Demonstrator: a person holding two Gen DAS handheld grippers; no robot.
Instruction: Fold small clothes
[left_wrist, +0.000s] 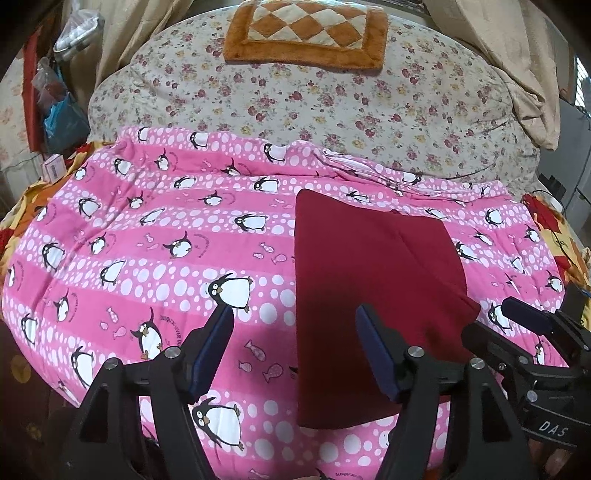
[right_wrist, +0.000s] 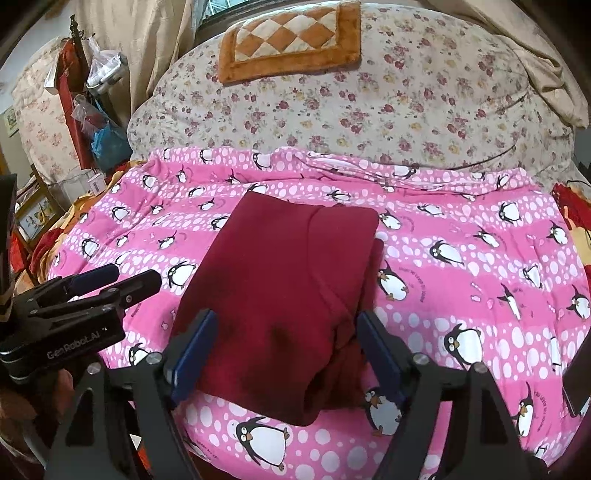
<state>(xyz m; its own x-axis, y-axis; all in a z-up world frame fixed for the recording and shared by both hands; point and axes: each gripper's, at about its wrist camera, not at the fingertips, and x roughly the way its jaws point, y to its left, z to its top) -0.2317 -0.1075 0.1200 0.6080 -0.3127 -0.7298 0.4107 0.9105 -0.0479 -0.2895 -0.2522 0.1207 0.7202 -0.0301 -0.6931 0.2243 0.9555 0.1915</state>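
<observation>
Maroon garment (right_wrist: 288, 288) is lying folded on the penguin blanket (left_wrist: 147, 258). Left gripper (left_wrist: 295, 325) and right gripper (right_wrist: 286, 328) are hovering wide, empty; next likely smoothing

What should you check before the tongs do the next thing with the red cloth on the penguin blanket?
1. Left tongs open, nothing between them but the blanket: ok.
2. Right tongs open, not pinching: ok.
3. Dark red garment lies folded and flat on the pink penguin blanket: ok.
4. Edges lined up: not ok, a layer sticks out along its right side.
5. Room around the garment to fold again: ok.
6. Whether folding is finished: cannot tell.
</observation>
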